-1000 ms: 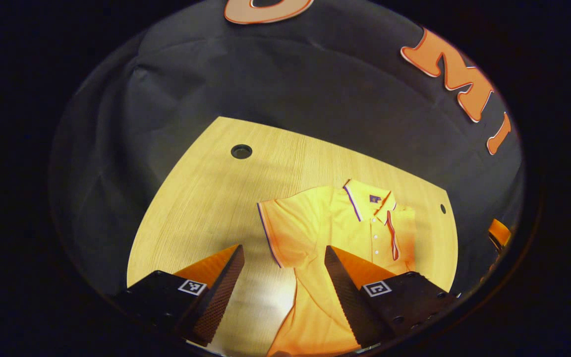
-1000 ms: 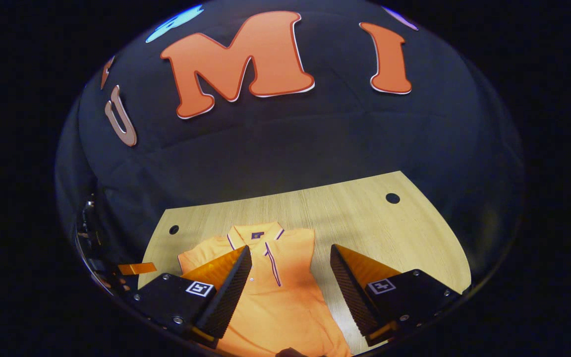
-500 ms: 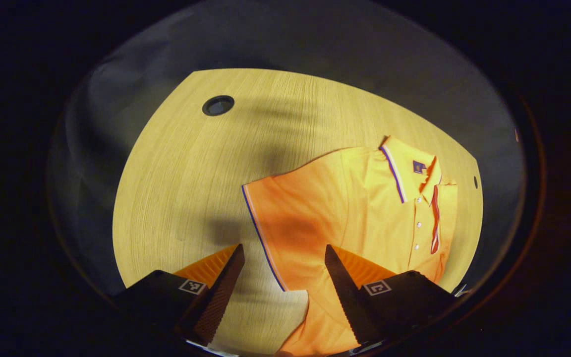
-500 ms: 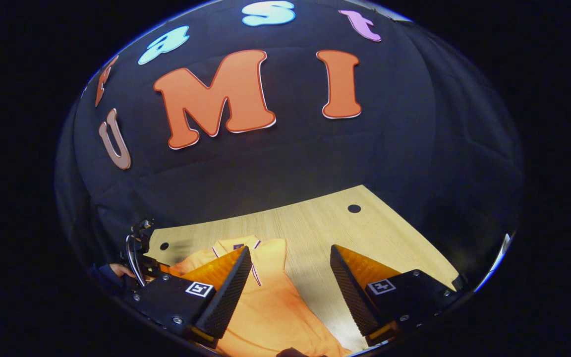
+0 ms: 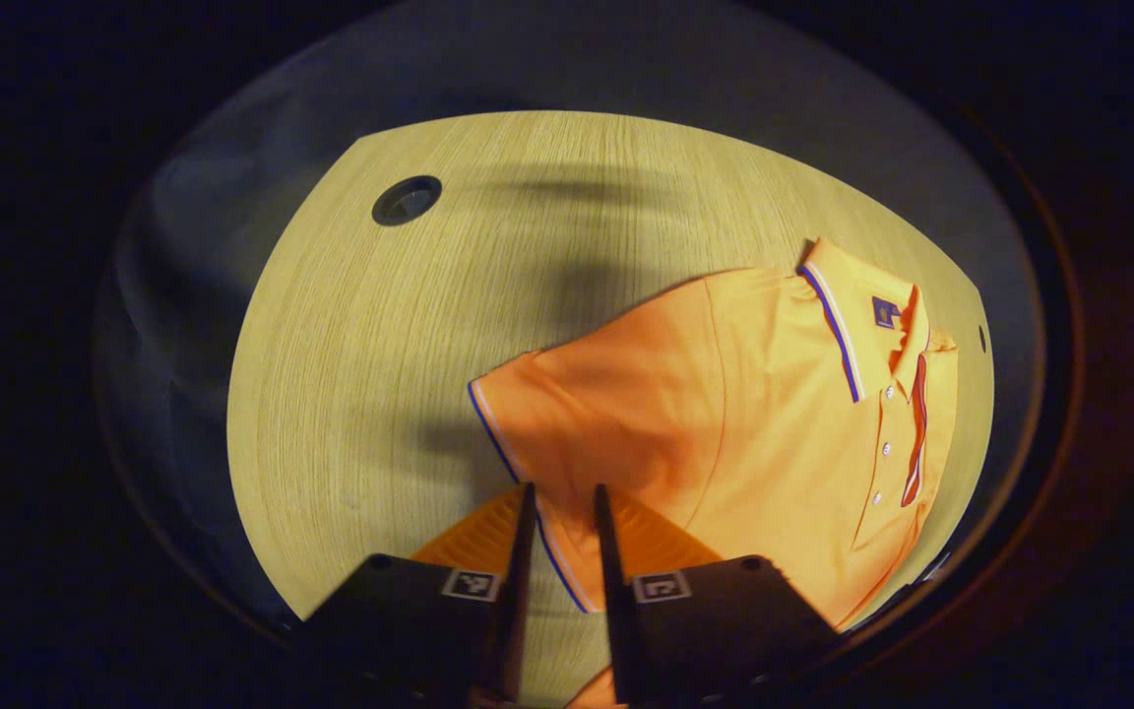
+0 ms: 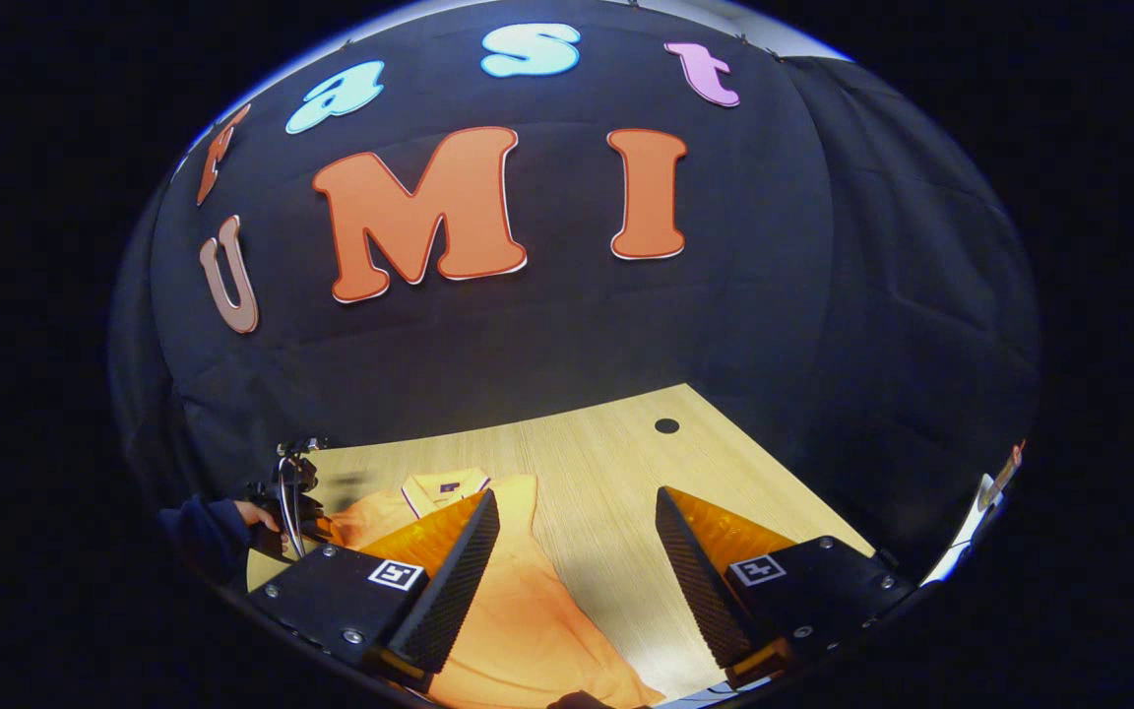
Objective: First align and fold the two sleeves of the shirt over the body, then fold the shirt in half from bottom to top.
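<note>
left claw [image 5: 557, 492] nearly closed astride sleeve [image 5: 567, 414] hem.

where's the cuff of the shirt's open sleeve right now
In the left gripper view, the sleeve cuff lies on the wooden table, left of the collar, its near end between the nearly closed fingers of the left tool.
</note>
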`<state>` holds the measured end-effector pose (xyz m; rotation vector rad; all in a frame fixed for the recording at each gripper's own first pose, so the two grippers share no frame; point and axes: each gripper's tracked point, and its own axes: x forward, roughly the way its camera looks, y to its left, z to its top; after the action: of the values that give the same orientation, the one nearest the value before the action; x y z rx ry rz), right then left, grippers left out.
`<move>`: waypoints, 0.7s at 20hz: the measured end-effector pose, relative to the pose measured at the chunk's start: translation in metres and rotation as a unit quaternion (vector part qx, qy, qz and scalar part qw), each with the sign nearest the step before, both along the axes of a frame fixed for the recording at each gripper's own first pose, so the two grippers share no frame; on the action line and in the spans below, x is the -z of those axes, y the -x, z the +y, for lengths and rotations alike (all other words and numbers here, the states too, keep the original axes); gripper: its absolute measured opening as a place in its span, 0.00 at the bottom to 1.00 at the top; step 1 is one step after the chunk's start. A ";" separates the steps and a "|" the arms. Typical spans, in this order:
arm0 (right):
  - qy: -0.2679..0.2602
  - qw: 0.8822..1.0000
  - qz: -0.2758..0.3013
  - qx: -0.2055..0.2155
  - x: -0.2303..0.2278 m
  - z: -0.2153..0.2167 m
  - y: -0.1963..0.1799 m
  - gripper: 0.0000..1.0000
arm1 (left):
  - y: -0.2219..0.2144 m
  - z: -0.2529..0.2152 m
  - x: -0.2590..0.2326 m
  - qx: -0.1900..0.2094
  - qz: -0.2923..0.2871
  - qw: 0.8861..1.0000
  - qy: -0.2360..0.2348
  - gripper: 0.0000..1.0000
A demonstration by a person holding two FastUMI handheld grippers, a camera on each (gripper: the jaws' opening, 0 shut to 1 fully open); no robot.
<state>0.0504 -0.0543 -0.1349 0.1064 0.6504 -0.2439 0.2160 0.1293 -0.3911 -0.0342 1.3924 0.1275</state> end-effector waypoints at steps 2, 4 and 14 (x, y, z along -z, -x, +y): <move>-0.004 1.000 0.005 0.001 0.011 -0.006 0.002 0.97 | 0.001 -0.004 0.000 0.015 -0.008 1.000 0.022 0.13; -0.003 1.000 0.008 -0.003 0.014 -0.008 0.005 0.97 | -0.001 -0.009 -0.005 0.017 -0.019 0.998 0.050 0.12; -0.003 0.997 0.002 -0.075 0.015 -0.008 -0.032 0.97 | -0.017 -0.052 -0.071 0.063 -0.092 0.993 0.037 0.02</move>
<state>0.0821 -0.0624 -0.1499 0.0623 0.6599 -0.0969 0.2333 0.0773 -0.3197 -0.0192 1.2115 -0.0315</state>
